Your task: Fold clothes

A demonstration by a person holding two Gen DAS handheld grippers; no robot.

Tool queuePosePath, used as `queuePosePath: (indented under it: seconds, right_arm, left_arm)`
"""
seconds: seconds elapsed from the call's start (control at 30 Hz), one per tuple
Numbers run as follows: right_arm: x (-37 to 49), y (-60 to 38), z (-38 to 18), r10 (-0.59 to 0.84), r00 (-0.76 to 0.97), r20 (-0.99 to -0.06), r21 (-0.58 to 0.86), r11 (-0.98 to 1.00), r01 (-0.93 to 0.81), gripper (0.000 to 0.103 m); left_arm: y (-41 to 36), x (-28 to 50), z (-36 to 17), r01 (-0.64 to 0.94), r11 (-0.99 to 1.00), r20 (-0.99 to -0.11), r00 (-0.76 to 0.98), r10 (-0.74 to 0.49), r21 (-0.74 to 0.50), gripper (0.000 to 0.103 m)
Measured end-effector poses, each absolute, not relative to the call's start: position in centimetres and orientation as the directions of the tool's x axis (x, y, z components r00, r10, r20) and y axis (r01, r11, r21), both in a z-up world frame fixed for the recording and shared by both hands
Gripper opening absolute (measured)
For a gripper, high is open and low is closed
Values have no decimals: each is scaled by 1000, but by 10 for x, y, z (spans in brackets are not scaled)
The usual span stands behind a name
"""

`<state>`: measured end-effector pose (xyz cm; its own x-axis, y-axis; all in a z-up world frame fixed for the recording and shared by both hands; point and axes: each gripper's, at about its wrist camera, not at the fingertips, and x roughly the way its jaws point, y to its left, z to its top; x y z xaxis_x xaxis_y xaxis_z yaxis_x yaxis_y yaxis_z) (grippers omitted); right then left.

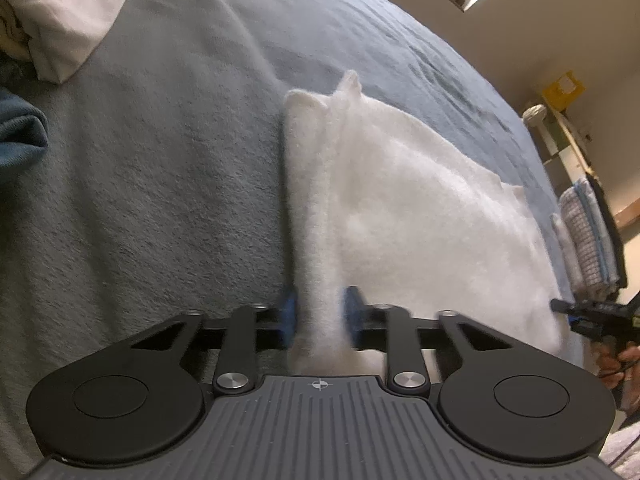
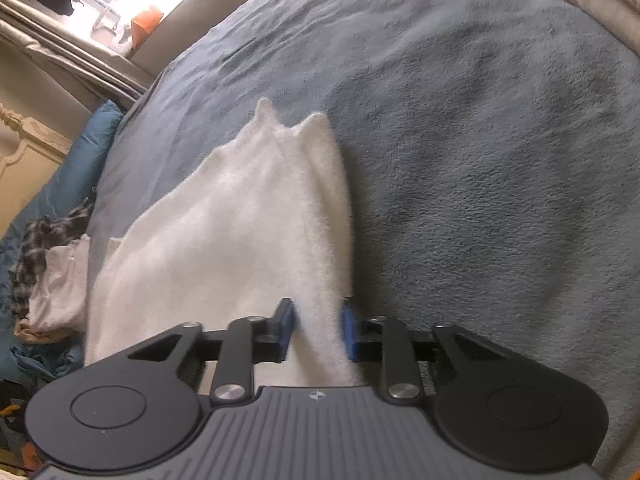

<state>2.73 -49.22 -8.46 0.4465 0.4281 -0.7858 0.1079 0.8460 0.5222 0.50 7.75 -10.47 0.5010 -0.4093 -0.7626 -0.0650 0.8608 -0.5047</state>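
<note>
Towel (image 1: pixel 400 208) is spread on the bed (image 1: pixel 160 168), its long axis running ahead of both hand-held grippers; left (image 1: pixel 320 316) and right (image 2: pixel 318 332) each appear clamped on a near corner, equally close.

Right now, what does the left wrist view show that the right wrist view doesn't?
Only the left wrist view shows the crumpled white garment, a stack of folded checked cloths at the bed's edge, and the right hand-held gripper from the side.

Only the right wrist view shows the plaid garment heaped by a teal pillow, plus the window.

Both show the white fluffy towel on the grey-blue blanket, pinched at its near edge: the left hand-held gripper at one corner, the right at the other.
</note>
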Motion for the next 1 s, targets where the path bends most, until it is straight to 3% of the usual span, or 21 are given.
queuePosePath:
  seconds: [0.2, 1.0]
  right_arm:
    - [24, -483, -77, 379, 458, -804, 458, 886, 70, 10]
    - [26, -489, -85, 366, 469, -804, 453, 887, 84, 9]
  left_arm:
    - [72, 6, -101, -19, 878, -768, 493, -408, -478, 11]
    - [76, 0, -103, 8, 883, -774, 478, -416, -470, 11]
